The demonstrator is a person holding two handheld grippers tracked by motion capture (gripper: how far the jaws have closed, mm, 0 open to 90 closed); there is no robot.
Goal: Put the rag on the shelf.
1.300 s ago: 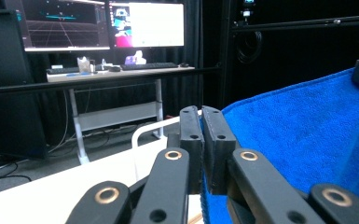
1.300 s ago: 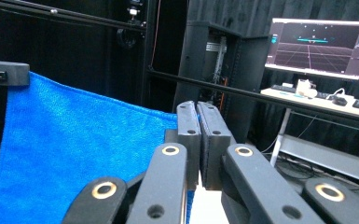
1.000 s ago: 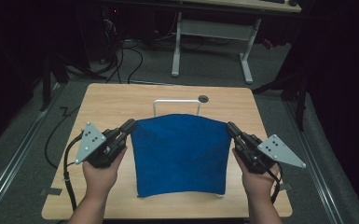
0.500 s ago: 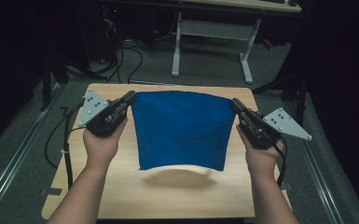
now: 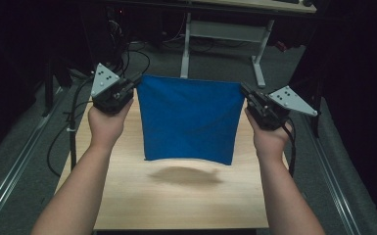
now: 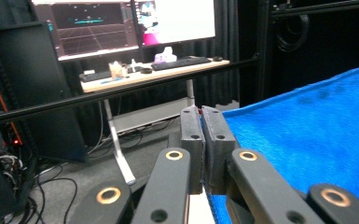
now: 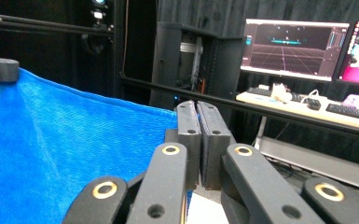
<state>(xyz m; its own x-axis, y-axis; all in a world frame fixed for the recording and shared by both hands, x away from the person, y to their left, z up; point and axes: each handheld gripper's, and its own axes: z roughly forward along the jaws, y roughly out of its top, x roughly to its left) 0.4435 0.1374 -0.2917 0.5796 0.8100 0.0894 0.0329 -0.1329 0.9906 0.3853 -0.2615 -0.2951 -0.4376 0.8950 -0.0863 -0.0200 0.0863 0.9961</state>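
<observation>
Blue cloth [image 5: 188,120], hanging as a flat sheet above the table [image 5: 176,196], lower edge clear of the wood with a shadow beneath. Stretched level along its top edge between two grips. Soft and light by the look of it, limp enough to sag or fold wherever unsupported, a napped weave that ought to give the pads good purchase; unlikely to slip, nothing fragile. Best taken at the top corners, as here, so that the sheet drapes square.

Left gripper [image 5: 133,84] at the cloth's upper left corner, jaws clamped tight on the hem, seen close in the left gripper view [image 6: 200,140]. Right gripper [image 5: 246,92] at the upper right corner, likewise pinched shut on the cloth [image 7: 196,140].

Against a second ago: then draped over the table with only its far edge lifted; now raised higher and carried farther from the near edge of the table, hanging free. Both hands up and forward, grips unchanged.
</observation>
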